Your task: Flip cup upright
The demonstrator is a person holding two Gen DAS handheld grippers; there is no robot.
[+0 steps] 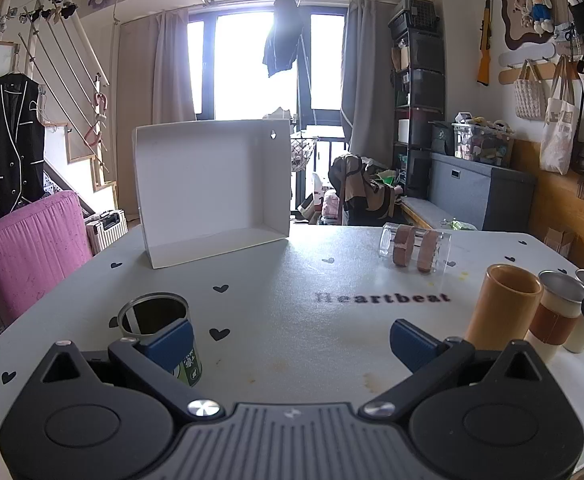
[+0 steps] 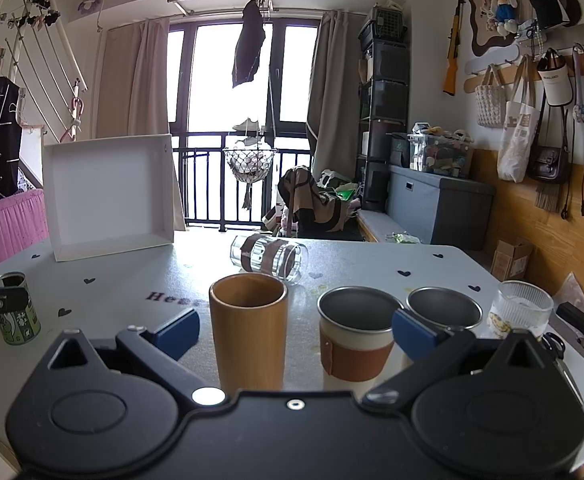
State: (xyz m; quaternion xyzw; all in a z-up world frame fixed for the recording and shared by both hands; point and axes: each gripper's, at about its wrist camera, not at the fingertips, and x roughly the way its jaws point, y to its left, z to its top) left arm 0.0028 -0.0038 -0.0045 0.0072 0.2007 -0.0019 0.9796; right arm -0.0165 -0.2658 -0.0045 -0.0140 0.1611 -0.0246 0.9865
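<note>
A clear glass cup with two brown bands lies on its side on the grey table, far right in the left wrist view (image 1: 415, 249) and centre back in the right wrist view (image 2: 270, 257). My left gripper (image 1: 290, 338) is open and empty, well short of it, with a green-labelled tin (image 1: 160, 328) standing upright by its left finger. My right gripper (image 2: 296, 330) is open and empty; an upright tan cup (image 2: 248, 328) and a steel cup with a brown sleeve (image 2: 356, 336) stand between its fingers.
A white open box (image 1: 212, 188) stands on its edge at the table's back left. A second steel cup (image 2: 444, 308) and a ribbed glass (image 2: 524, 308) stand at the right. A pink chair (image 1: 28, 248) is beside the table's left edge.
</note>
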